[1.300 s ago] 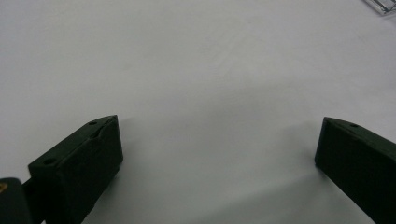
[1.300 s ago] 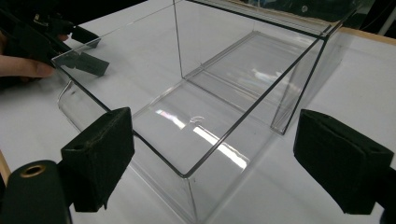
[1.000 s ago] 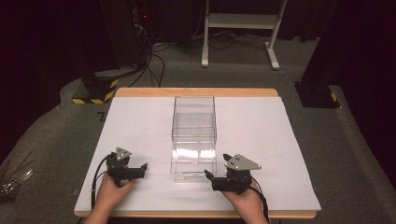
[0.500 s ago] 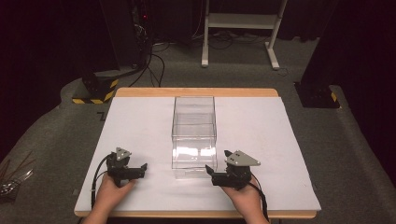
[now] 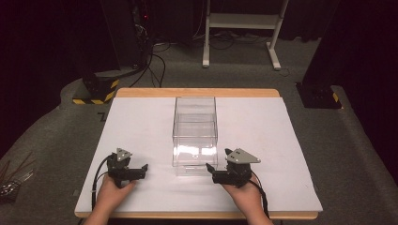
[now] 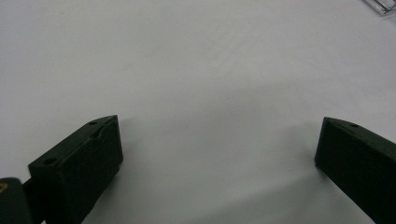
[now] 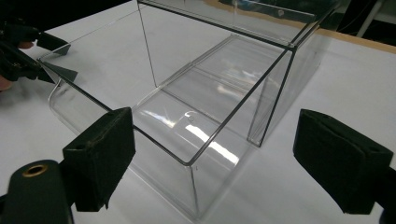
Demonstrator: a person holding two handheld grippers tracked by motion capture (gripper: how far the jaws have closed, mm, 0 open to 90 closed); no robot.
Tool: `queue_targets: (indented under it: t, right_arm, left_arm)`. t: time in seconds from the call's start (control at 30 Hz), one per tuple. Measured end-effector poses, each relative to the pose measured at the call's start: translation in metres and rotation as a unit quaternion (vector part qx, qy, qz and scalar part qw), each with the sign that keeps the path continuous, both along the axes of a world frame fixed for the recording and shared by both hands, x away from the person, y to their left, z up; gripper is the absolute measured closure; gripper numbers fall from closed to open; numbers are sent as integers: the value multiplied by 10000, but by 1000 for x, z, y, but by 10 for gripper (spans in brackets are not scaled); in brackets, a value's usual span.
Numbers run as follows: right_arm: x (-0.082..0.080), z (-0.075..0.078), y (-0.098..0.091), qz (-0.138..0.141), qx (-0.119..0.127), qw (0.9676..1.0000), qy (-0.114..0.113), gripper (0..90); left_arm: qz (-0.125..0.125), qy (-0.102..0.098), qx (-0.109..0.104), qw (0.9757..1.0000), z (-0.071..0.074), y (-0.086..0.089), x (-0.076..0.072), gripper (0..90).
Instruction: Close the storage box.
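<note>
My right gripper [image 5: 212, 169] sits with its jaws spread wide and empty, and its own view shows them flanking the near corner of the clear plastic box [image 7: 196, 116] without touching it. In the high view the box [image 5: 195, 136] lies at about ten o'clock from that gripper, just beside it, with its long axis running twelve to six down the middle of the white table [image 5: 281, 140]. My left gripper [image 5: 141, 169] is also wide open and holds nothing; it hovers over bare table, with the box well off at about two o'clock. I judge the right hand the nearer one, so the next move is a short push forward to close on the box's near wall.
</note>
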State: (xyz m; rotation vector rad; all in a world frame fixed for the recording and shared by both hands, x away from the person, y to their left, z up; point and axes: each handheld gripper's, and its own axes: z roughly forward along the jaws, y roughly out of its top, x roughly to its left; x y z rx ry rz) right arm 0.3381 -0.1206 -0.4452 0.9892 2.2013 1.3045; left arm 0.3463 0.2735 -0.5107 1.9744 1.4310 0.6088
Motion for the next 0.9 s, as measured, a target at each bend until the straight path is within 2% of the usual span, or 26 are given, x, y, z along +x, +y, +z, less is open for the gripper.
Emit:
queue_targets:
  t: [0.9]
  right_arm:
    - [32, -1, 6, -230, 27, 9997, 22, 135]
  left_arm:
    - [4, 1, -1, 10000, 0, 0, 0, 11]
